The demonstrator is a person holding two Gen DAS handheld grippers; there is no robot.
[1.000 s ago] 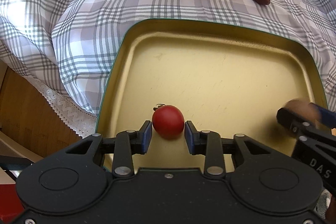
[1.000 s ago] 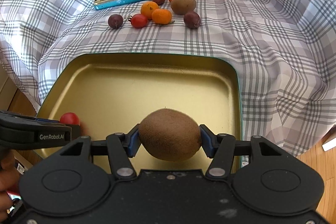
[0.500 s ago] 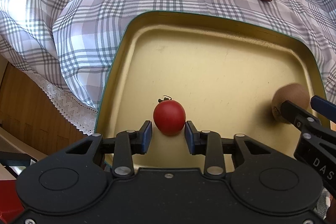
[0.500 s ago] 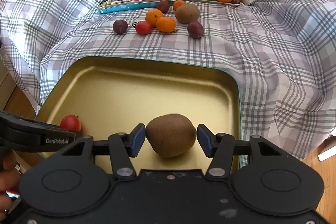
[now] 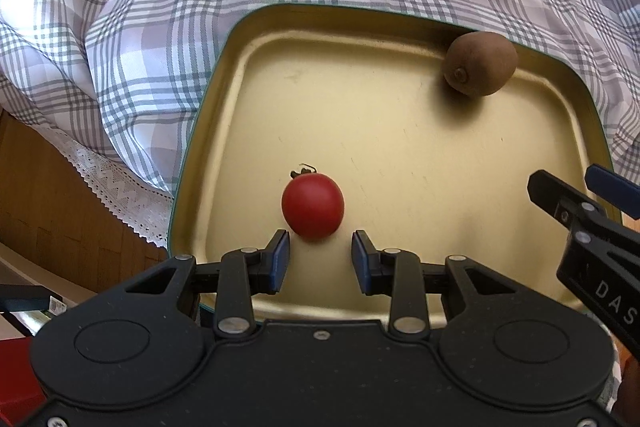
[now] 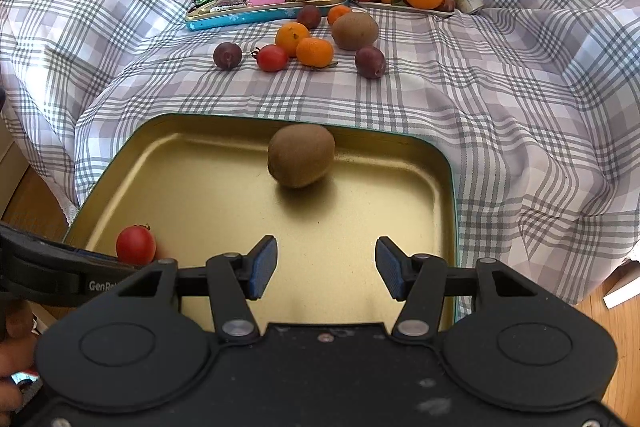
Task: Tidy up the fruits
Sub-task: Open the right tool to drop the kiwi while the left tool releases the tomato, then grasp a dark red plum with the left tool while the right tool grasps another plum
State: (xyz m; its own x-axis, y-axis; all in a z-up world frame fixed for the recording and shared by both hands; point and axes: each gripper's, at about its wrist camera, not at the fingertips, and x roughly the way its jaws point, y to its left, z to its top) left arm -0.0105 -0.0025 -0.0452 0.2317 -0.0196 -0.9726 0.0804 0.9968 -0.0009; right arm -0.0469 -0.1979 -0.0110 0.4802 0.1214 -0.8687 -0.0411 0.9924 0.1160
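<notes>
**Two fruits in the tin, many more on the cloth**

I hold both grippers above the shallow gold metal tray with the teal rim point(image 5: 208, 115). My left gripper point(image 5: 320, 259) has its blue pads apart with nothing between them; the small red tomato with a dry green stem point(image 5: 313, 205) lies on the tray floor just ahead of the pads, and they do not touch it. My right gripper point(image 6: 326, 267) is opened wider and is also empty. The brown fuzzy kiwi point(image 6: 301, 155) rests near the far wall of the tray, well apart from my fingers.

I judge that the placing step is finished for these two fruits and that the next step is a new pick. For this I must lift both grippers out of the tray and carry them over to the loose fruits on the grey checked cloth point(image 6: 500, 115): the dark plums point(image 6: 227, 55), a second tomato point(image 6: 272, 58), the small oranges point(image 6: 314, 51) and another kiwi point(image 6: 355, 31). Round fruits roll easily on soft cloth, so I think the pads should close slowly and on the middle of the fruit.

The right wrist view shows the far side: a blue tin full of packets point(image 6: 264, 11) and a plate heaped with fruit point(image 6: 404, 7). The left wrist view cuts these off, but it shows the white lace edge point(image 5: 120, 183) and brown wood below.
</notes>
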